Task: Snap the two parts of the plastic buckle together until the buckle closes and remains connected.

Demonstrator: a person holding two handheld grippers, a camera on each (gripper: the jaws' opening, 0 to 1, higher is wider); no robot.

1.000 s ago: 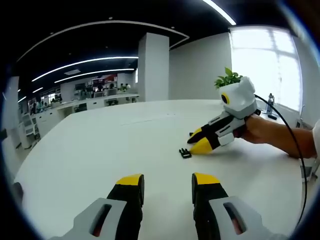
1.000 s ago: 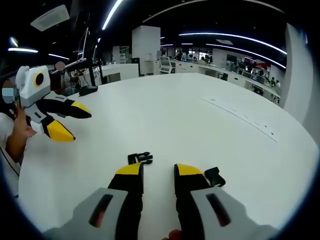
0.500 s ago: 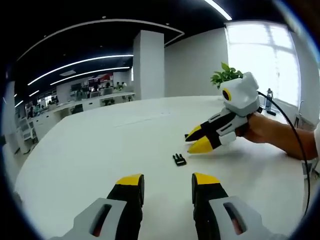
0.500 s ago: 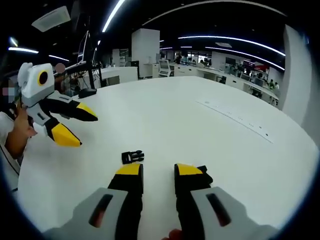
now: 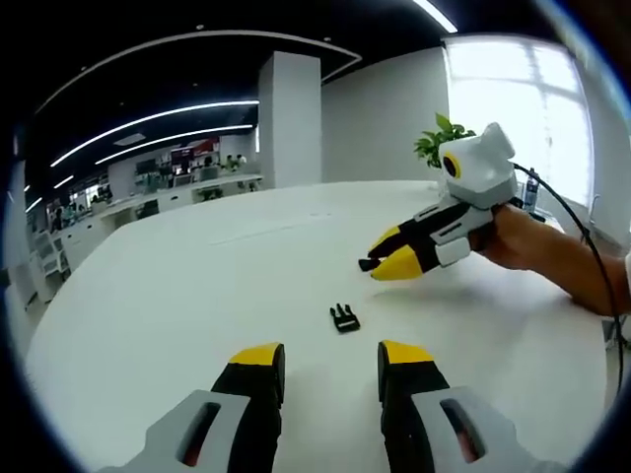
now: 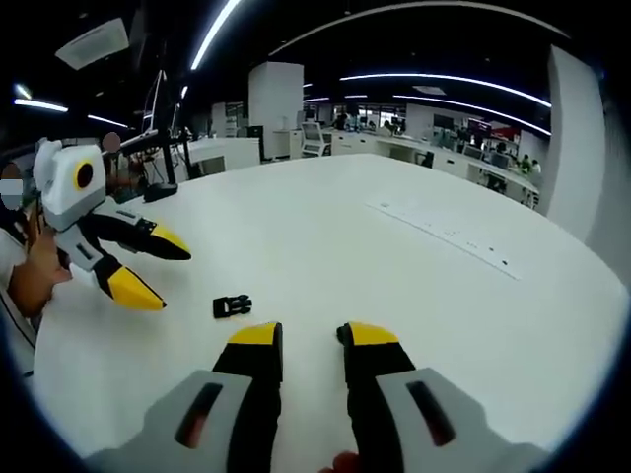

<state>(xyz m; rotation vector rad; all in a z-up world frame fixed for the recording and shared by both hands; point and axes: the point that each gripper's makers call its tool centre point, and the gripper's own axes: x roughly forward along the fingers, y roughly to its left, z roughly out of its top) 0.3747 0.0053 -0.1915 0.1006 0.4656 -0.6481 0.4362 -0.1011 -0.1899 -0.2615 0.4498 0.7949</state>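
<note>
Buckle half [image 5: 344, 317] lies on table [image 5: 197, 296]. Right gripper [image 5: 380, 263] beside it pinches other half; left gripper [image 5: 331, 357] spread, empty.

Each view looked low across the white desk [image 5: 177, 296] from just above it, facing the other from opposite sides. Both shared the black buckle part [image 5: 344, 317] [image 6: 232, 305] lying near, between the two cameras.

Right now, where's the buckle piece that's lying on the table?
The black buckle piece lies on the white table, ahead of the left gripper and short of the right gripper; in the right gripper view it sits left of centre.
</note>
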